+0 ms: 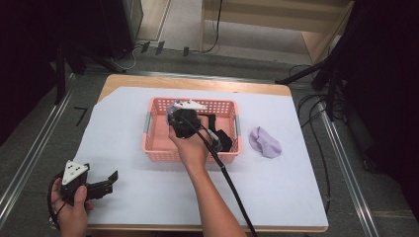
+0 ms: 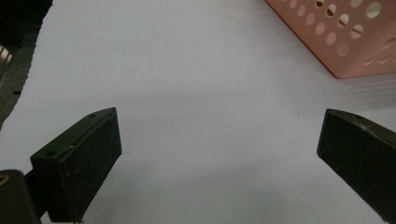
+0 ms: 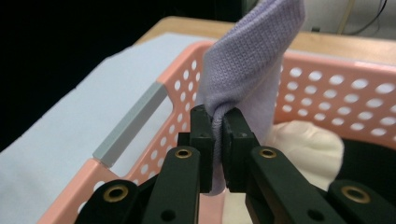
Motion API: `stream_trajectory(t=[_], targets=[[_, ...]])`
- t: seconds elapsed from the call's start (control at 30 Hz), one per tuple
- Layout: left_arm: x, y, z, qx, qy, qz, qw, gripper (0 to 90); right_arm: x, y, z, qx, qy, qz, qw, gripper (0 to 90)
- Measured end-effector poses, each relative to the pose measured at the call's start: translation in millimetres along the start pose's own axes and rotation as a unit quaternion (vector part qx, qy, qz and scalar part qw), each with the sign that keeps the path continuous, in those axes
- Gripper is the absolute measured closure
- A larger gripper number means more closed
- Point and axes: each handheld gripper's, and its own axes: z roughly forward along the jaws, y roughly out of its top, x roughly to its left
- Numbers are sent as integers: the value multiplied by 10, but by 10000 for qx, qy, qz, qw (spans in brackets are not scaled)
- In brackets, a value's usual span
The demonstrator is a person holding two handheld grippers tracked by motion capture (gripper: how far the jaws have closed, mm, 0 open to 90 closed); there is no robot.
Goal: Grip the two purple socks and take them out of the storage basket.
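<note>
A purple sock was clamped in the right gripper above the pink basket, its length trailing up from the jaws. A matching sock lay right of the basket. The left gripper was held apart, empty.

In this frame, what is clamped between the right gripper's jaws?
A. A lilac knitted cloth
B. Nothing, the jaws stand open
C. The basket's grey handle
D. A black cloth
A. In the right gripper view the right gripper has its jaws pressed together on a fold of the lilac knitted cloth, over the pink basket.
</note>
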Motion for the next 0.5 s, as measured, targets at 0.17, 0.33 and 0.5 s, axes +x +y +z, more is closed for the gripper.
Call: stream_trajectory(t=[0.17, 0.33, 0.5], targets=[[1, 0, -4, 6, -10, 8, 10000, 5, -55, 1, -130, -396, 38, -58, 9992, 853], [-3, 0, 0, 0, 6, 3, 10000, 5, -125, 19, -266, -698, 58, -112, 9975, 853], [-1, -1, -1, -3, -2, 10, 10000, 5, -203, 43, -396, -975, 4, -208, 9950, 853]])
